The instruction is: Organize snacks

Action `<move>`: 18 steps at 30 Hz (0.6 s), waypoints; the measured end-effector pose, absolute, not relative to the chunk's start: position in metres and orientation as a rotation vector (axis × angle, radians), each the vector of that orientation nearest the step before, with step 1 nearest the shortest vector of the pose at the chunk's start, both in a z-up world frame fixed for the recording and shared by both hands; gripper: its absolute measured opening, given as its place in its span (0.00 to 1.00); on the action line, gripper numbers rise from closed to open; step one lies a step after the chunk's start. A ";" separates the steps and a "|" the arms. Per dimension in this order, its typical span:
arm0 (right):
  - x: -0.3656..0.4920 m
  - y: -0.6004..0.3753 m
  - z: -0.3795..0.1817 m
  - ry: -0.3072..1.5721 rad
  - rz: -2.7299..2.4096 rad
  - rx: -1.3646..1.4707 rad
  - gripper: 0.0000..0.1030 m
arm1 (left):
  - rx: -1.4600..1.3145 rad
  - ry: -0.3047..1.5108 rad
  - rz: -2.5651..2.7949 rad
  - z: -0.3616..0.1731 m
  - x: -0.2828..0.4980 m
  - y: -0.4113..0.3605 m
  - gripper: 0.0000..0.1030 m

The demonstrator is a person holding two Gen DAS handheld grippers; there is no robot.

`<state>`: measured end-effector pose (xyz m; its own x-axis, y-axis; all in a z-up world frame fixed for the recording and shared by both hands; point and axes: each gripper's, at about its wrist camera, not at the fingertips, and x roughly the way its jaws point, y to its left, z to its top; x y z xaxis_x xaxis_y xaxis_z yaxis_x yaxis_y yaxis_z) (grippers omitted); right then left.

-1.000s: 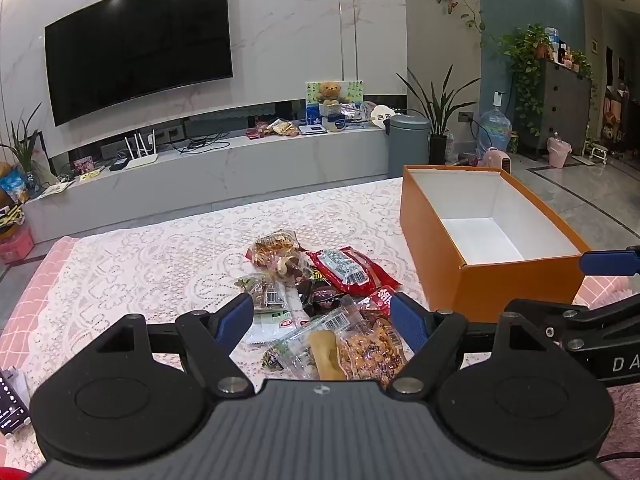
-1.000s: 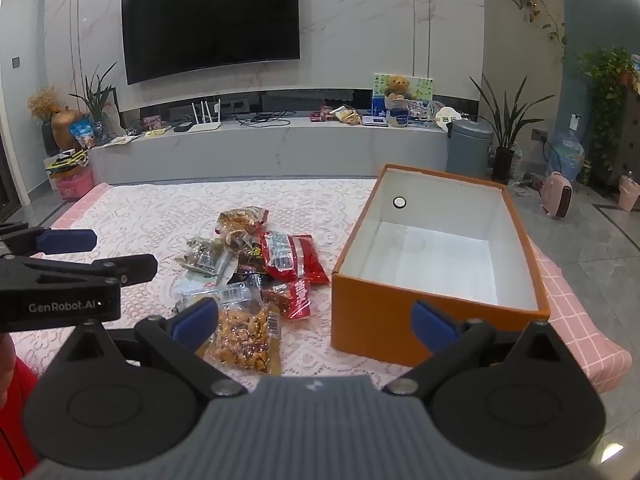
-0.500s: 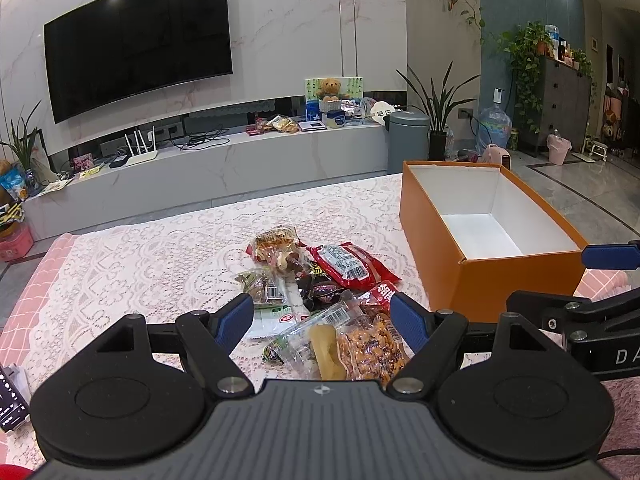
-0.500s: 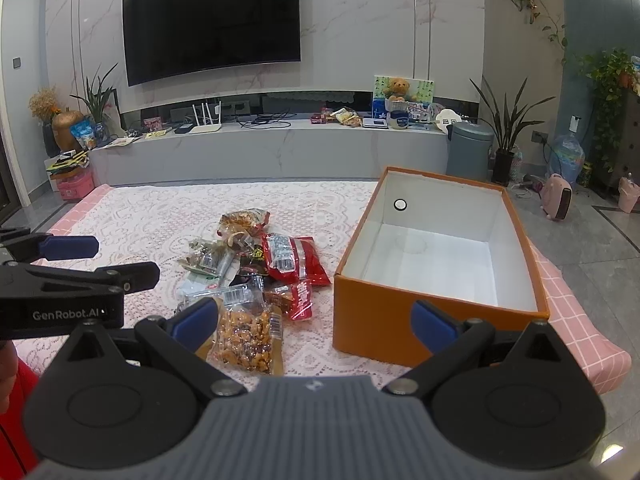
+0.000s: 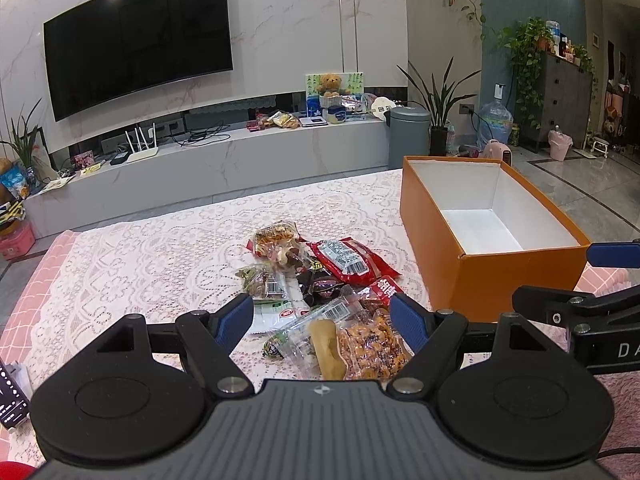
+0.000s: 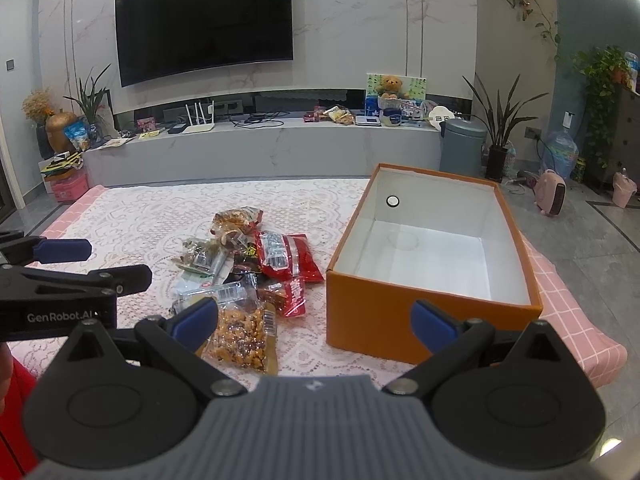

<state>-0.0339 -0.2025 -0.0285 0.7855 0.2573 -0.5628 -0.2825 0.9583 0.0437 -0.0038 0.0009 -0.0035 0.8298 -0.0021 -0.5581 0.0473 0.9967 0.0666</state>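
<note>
Left wrist view: snack pile (image 5: pixel 320 284) seems slightly farther off than before; both grippers' jaws stay wide, empty.

Snacks (image 5: pixel 320 280) sit in a loose heap on the lace cloth (image 5: pixel 160 264), just left of the box (image 5: pixel 432 248). At the far end lies an orange-brown crinkly bag (image 5: pixel 276 234); beside it a red packet (image 5: pixel 348 258) lies flat, barcode up. Dark wrappers (image 5: pixel 320 286) are buried in the middle, with a green-edged pack (image 5: pixel 262 282) on the left. Nearest the camera, a clear bag of peanuts (image 5: pixel 372 344) lies flat, overlapping a clear pack holding a pale yellow stick (image 5: pixel 328 344). A small red packet (image 6: pixel 286 296) rests closest to the box. The box is orange outside, white inside, open-topped, lying lengthwise and empty, with a round hole (image 6: pixel 392 201) in its far end wall.
</note>
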 end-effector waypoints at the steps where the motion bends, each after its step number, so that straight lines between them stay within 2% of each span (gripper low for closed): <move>1: -0.034 -0.203 -0.028 0.600 0.290 -0.043 0.97 | 0.078 0.593 -0.027 -0.004 -0.004 0.001 0.89; 18: -0.033 -0.207 -0.029 0.611 0.269 -0.036 0.97 | 0.077 0.607 -0.032 -0.006 -0.002 -0.003 0.89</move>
<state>-0.0327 -0.2070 -0.0292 0.7853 0.2391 -0.5711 -0.2605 0.9644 0.0456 -0.0025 -0.0033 -0.0057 0.8210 -0.0074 -0.5709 0.0527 0.9966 0.0630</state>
